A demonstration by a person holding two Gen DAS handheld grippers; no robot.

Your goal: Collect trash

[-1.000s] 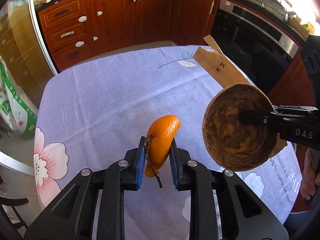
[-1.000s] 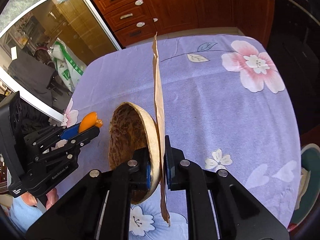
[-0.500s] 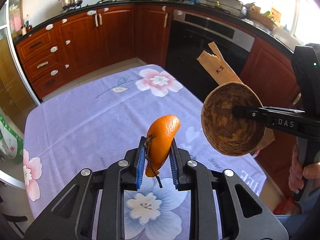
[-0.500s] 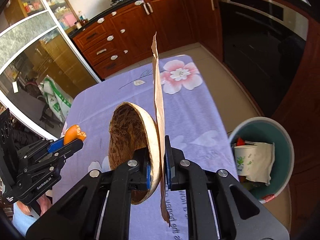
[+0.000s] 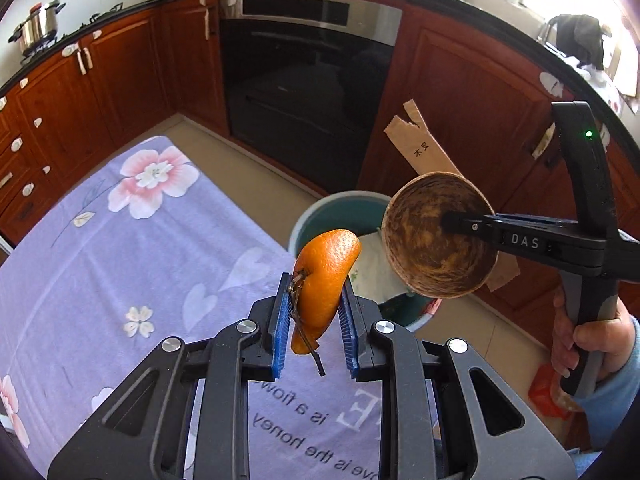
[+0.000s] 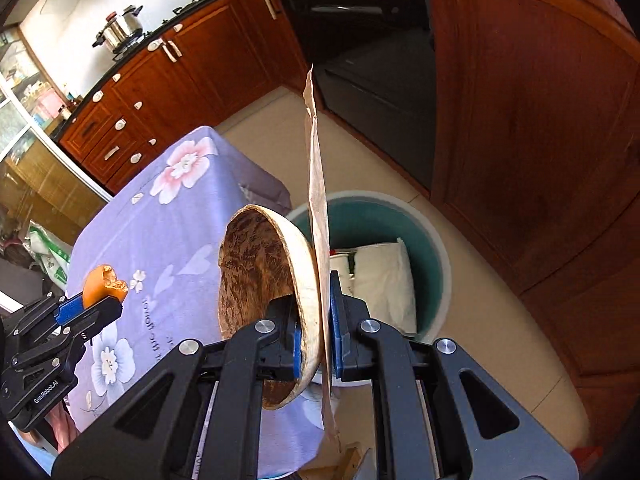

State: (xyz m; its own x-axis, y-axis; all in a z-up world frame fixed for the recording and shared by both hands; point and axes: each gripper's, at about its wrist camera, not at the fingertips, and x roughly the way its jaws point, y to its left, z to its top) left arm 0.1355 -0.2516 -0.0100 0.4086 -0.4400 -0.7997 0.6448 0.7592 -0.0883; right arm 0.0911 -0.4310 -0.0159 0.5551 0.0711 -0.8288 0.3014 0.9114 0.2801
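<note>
The left tool point(image 5: 314, 322) was clenched on an orange peel point(image 5: 325, 276), held above the worktop point(image 5: 120, 248) edge near the bin point(image 5: 320, 216). The right tool point(image 6: 316, 334) gripped a coconut shell half point(image 6: 260, 276) together with a brown paper sleeve point(image 6: 318, 200), held above the teal bin point(image 6: 434, 256) containing white paper.

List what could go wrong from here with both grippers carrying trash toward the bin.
1. The right gripper pinches a coconut shell and a paper sleeve together; on release the flat sleeve may drift and land on the floor beside the bin.
2. The left gripper holds the orange peel above the tablecloth edge, so opening now might miss the bin.
</note>
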